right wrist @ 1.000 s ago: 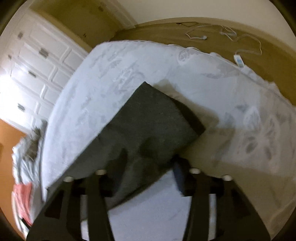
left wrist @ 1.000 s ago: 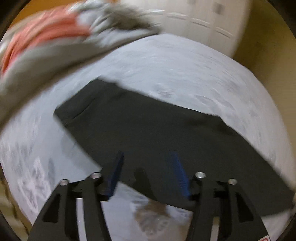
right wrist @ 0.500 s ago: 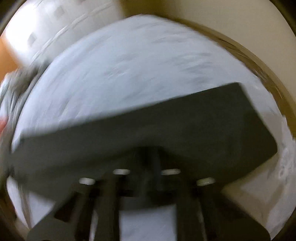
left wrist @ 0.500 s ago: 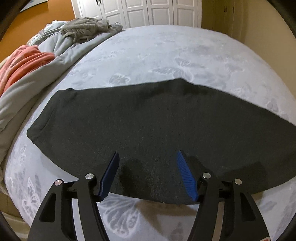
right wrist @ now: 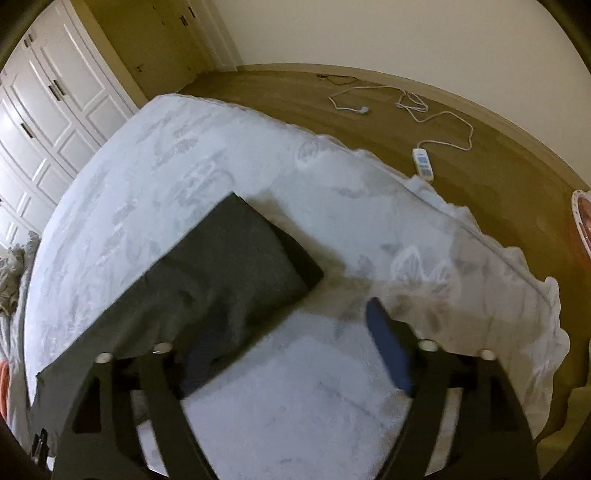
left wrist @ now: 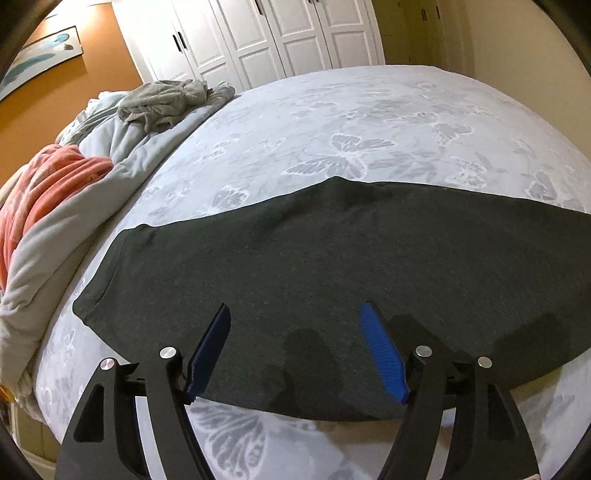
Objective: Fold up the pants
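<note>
Dark charcoal knit pants (left wrist: 332, 273) lie flat along the near edge of the bed, already folded leg-on-leg into one long strip; in the right wrist view the hem end (right wrist: 258, 258) sits square on the sheet. Since a second ago both cameras have swung and settled: the left view went from an angled, blurred look to a steady one facing the strip's long side, and the right one, half a second ago smeared over the cloth, now looks at the hem end.

Left gripper (left wrist: 295, 354) hovers just above the near edge with its blue pads spread wide, holding nothing. Right gripper (right wrist: 295, 350) is also spread, empty, its left finger over the cloth and its right blue pad (right wrist: 388, 350) over bare sheet. Judgement: lengthwise fold done, next comes a cross fold, hem toward waist.

Around: white butterfly-print bed sheet (left wrist: 369, 129), grey crumpled blanket (left wrist: 162, 99), coral-orange throw (left wrist: 48, 184), white panelled wardrobe doors (left wrist: 295, 33), white power strip with cable on the floor (right wrist: 423, 162).

No readable brand, label or writing anywhere.
</note>
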A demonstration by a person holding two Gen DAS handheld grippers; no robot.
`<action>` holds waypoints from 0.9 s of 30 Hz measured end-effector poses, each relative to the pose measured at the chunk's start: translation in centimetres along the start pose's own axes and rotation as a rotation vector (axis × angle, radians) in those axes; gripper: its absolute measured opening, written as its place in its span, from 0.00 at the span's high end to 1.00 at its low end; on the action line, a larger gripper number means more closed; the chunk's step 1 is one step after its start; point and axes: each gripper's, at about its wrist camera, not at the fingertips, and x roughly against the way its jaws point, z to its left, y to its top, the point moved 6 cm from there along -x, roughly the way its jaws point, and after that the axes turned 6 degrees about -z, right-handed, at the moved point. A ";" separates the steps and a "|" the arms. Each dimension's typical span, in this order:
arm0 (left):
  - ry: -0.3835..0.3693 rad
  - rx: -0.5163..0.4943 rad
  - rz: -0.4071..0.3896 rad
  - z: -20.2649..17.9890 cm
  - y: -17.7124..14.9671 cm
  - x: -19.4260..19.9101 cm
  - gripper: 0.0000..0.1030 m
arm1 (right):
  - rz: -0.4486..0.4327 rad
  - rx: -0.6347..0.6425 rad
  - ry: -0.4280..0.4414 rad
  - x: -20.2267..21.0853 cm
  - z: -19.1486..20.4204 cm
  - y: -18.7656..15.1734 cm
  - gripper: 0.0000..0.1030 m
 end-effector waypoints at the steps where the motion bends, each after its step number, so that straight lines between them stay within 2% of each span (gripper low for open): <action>1: 0.002 0.001 -0.005 -0.1 0.0 0.2 0.32 | 0.010 0.009 0.004 -0.1 0.7 -1.0 0.23; 3: -0.002 0.001 -0.011 -0.1 0.0 0.4 0.31 | 0.027 0.031 0.007 -0.6 1.5 -1.6 0.18; 5: 0.002 -0.002 -0.015 -0.2 -0.1 0.5 0.30 | 0.005 0.060 -0.013 -0.5 2.1 -1.7 0.16; 8: 0.001 -0.001 -0.012 -0.3 -0.2 0.5 0.30 | -0.008 0.090 -0.044 -1.0 3.0 -1.8 0.16; 9: 0.001 0.000 -0.011 -0.3 -0.2 0.5 0.30 | -0.016 0.095 -0.049 -1.1 3.2 -1.8 0.18; 10: 0.003 0.000 -0.010 -0.3 -0.2 0.4 0.30 | -0.027 0.102 -0.044 -1.2 3.5 -1.7 0.23; 11: 0.003 0.001 -0.008 -0.3 -0.2 0.4 0.30 | -0.035 0.118 -0.026 -1.3 4.0 -1.6 0.47; 12: 0.002 0.006 -0.005 -0.2 -0.1 0.4 0.30 | -0.034 0.129 -0.018 -1.3 4.2 -1.5 0.79; 13: 0.000 0.014 -0.005 0.0 0.0 0.5 0.30 | -0.027 0.119 0.009 -1.4 4.5 -1.3 0.93; 15: -0.012 0.039 -0.003 0.5 0.2 0.6 0.30 | -0.031 0.041 0.079 -0.7 5.2 -0.5 0.93; 20: -0.041 0.107 0.013 1.9 0.7 0.6 0.30 | -0.134 0.069 0.298 4.8 11.7 0.8 0.93; 24: -0.039 0.140 -0.002 3.0 1.2 1.1 0.30 | -0.148 0.197 0.508 9.2 20.5 -1.2 0.93; 27: -0.050 0.173 0.005 3.8 1.2 1.4 0.30 | -0.104 0.352 0.647 11.4 28.8 -5.5 0.93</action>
